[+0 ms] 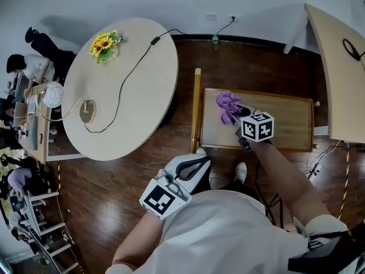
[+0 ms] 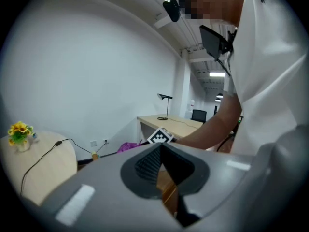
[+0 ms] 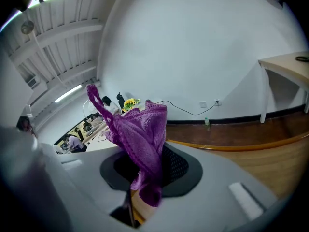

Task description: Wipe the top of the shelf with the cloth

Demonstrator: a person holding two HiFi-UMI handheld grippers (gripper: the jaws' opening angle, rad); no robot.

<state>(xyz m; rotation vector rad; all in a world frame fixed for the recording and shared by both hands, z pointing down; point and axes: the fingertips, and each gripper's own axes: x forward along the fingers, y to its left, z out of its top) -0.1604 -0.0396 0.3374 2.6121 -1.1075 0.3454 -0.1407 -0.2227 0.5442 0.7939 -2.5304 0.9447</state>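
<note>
Head view looks steeply down; both gripper views face sideways, sharing the round table (image 1: 122,84).

Open-plan office interior. White walls with a wall socket (image 1: 211,17), dark wood floor (image 1: 251,61), strip lights (image 2: 217,74) overhead; pale round table (image 1: 142,67) bearing sunflowers (image 1: 104,43) and a trailing cable (image 1: 122,84); long desk (image 2: 169,123) with desk lamp (image 2: 165,98) and office chair (image 2: 198,115); people (image 1: 25,67) seated at cluttered workstations (image 1: 28,119).

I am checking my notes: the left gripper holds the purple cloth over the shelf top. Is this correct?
Not quite: it is the right gripper that holds the purple cloth over the shelf top, as the right gripper view shows.
</note>
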